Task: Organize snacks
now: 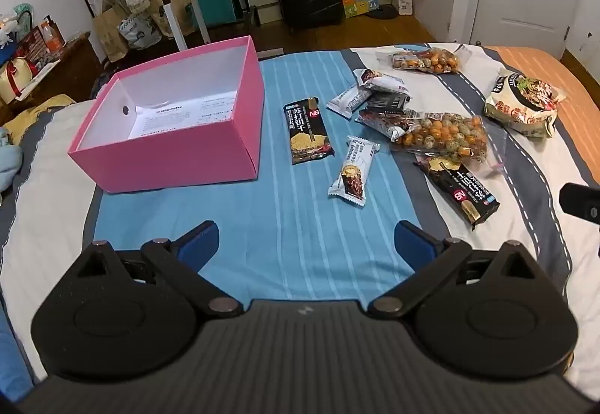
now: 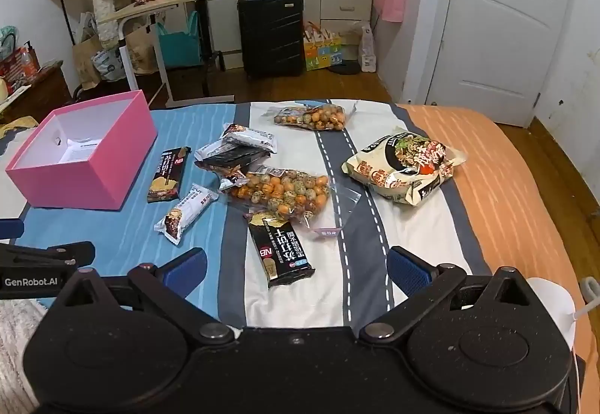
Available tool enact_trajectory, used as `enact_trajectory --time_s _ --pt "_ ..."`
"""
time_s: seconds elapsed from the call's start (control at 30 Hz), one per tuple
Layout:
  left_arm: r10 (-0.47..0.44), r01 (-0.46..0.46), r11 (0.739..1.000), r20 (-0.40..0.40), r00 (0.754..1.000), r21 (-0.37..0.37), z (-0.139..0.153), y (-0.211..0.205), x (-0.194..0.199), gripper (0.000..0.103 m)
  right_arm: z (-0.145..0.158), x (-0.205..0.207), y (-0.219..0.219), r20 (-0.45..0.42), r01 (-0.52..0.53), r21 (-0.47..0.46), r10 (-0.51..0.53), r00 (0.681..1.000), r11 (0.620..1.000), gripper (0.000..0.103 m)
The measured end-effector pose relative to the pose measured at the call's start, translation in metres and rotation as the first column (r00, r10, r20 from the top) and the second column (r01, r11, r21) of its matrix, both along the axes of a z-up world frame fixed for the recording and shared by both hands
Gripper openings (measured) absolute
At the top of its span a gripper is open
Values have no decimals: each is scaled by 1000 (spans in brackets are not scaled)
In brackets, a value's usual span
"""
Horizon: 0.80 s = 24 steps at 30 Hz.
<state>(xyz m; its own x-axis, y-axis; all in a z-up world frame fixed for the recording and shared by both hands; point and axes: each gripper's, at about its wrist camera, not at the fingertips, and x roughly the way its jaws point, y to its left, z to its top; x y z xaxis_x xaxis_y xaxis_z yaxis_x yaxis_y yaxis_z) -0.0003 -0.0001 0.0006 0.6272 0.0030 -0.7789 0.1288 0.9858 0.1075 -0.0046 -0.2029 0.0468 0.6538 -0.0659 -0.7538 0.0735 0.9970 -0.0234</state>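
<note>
An open pink box with a sheet of paper inside stands on the bed at the left. Snacks lie scattered to its right: a black cracker pack, a white bar, a second black cracker pack, two clear bags of coated nuts, a noodle bag and a pile of small wrappers. My left gripper hovers open over the blue stripe, empty. My right gripper is open above the near cracker pack, not touching it.
The bed's striped cover ends at a wooden floor beyond. A black suitcase, a rolling side table, paper bags and a white door stand at the far side. The left gripper's body shows at the right view's left edge.
</note>
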Motion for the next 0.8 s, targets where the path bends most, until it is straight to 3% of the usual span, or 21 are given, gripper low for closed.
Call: enact_trajectory --time_s 0.17,0.2,0.3,0.8 --pt "-17 17 1000 -7 1000 -16 0 1 0 101 -4 2 -1 6 -28 -13 28 1000 1000 103" --pt "-21 21 1000 -6 1000 -14 2 1 0 101 -1 -3 1 11 16 -10 -16 1000 1000 103" --pt "-37 37 999 -6 999 -2 -3 -4 0 101 2 -5 -1 13 17 -11 -16 1000 1000 103" --pt "-8 9 1000 9 1000 -14 4 6 -5 101 1 -6 1 8 16 -17 -16 1000 1000 103"
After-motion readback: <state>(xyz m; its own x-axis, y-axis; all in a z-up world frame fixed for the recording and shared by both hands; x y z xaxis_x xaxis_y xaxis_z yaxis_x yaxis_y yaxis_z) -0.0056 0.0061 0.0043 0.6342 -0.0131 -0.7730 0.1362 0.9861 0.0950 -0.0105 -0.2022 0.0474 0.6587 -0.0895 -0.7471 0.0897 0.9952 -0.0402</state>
